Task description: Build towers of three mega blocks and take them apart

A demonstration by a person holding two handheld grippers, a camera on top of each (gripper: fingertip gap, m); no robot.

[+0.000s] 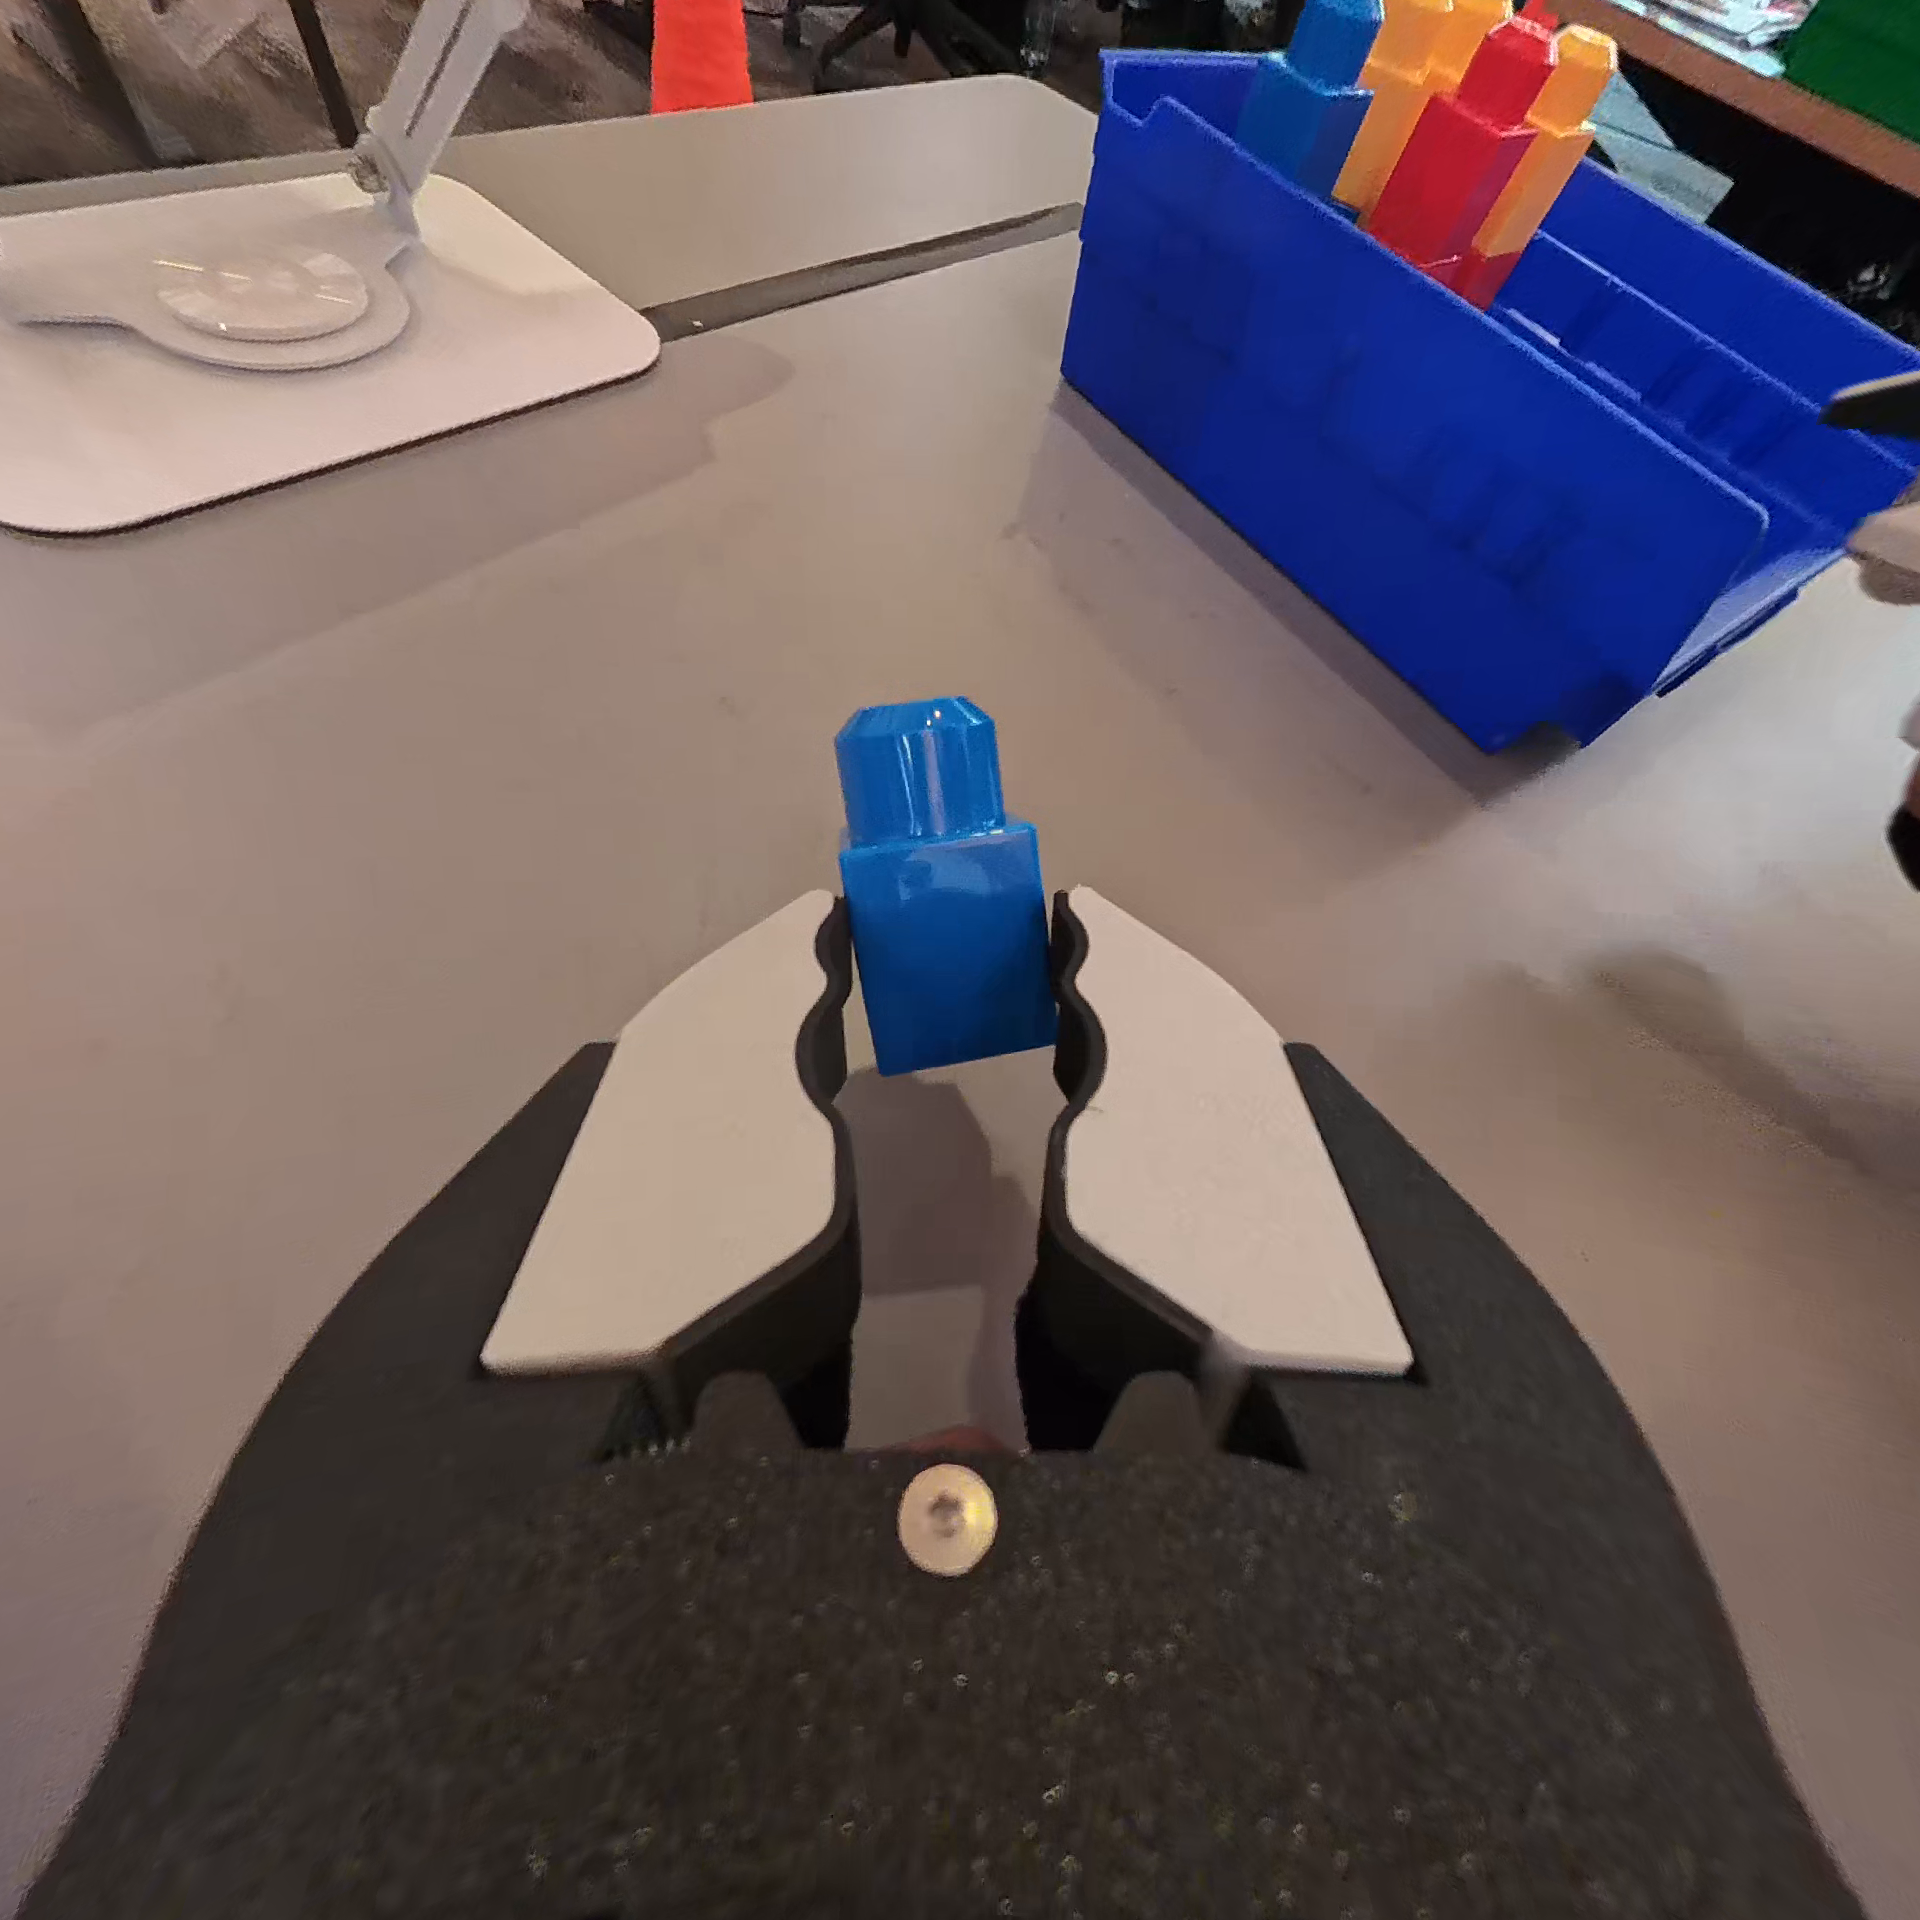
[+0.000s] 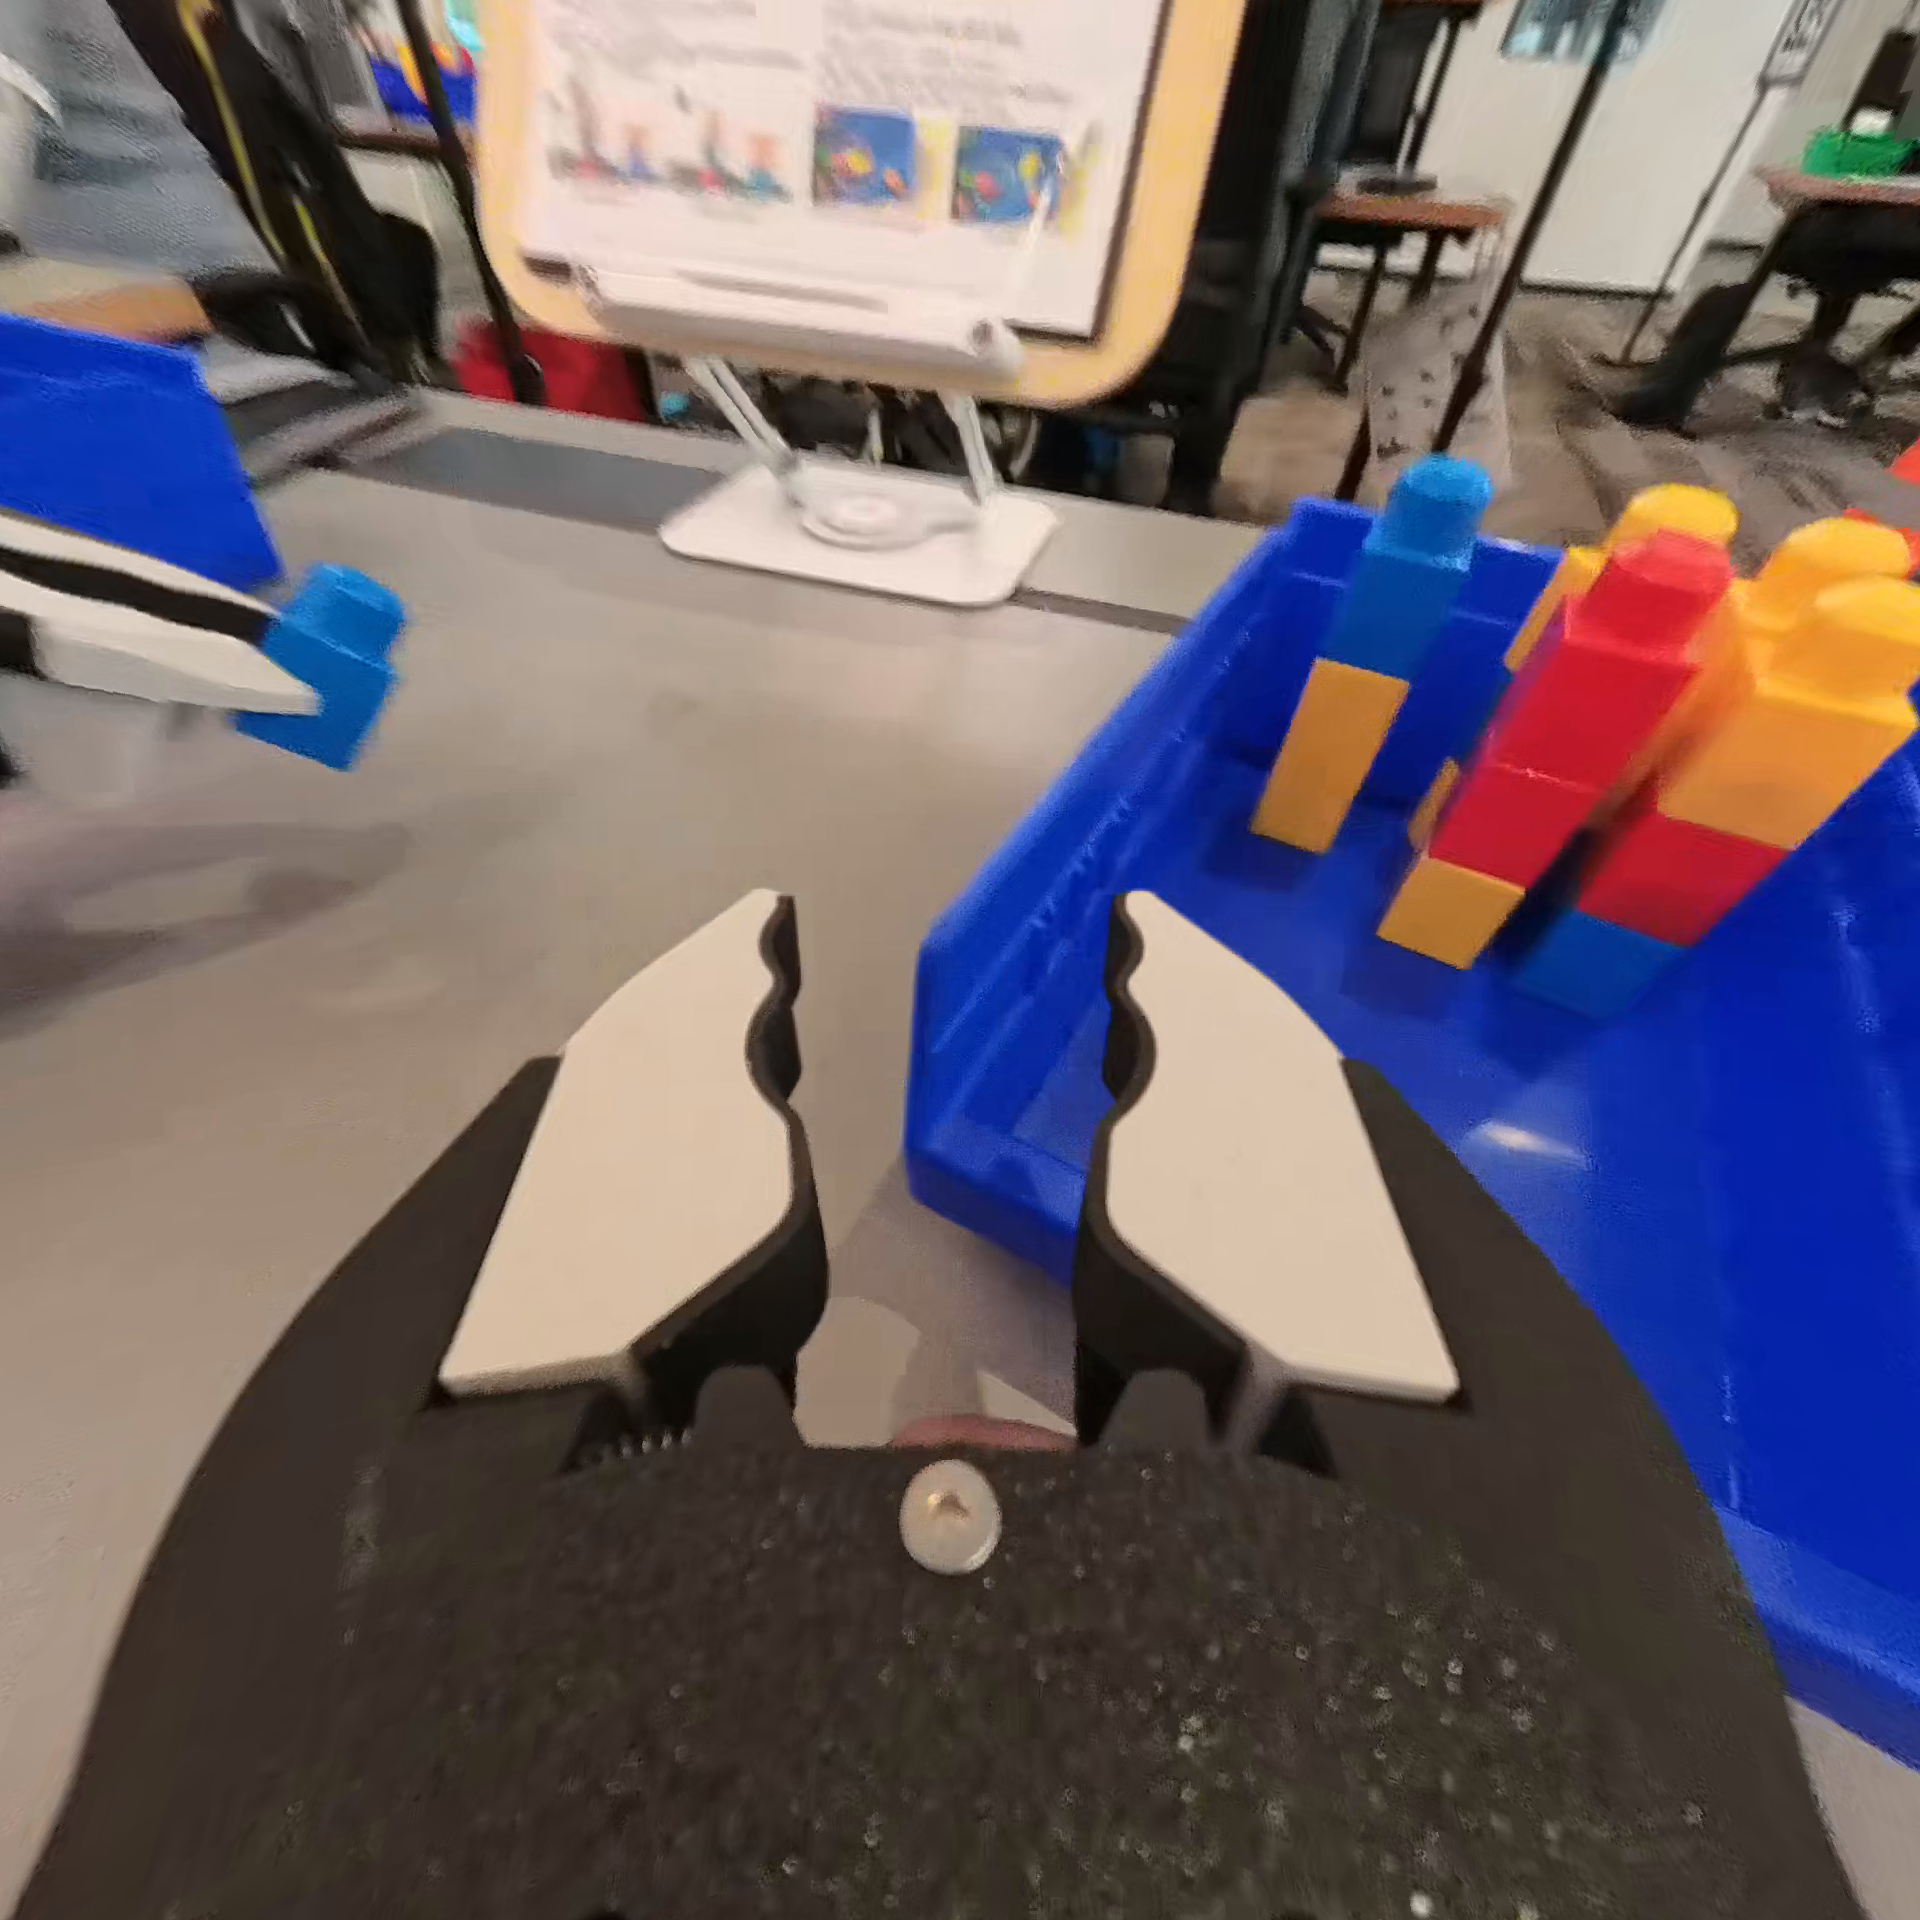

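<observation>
A glossy blue plastic mega block with a single round stud on top (image 1: 943, 935) sits upright at centre frame, clenched between the left tongs (image 1: 951, 920) above the grey worktop (image 1: 416, 779). The right tongs (image 2: 951, 935), lower centre, gape empty beside a blue plastic bin (image 2: 1039, 1039) of stacked blue, yellow and red block towers (image 2: 1579, 748).

Grey table (image 2: 644, 852) bare at left; blue bin (image 2: 1039, 1039) blocks right.
</observation>
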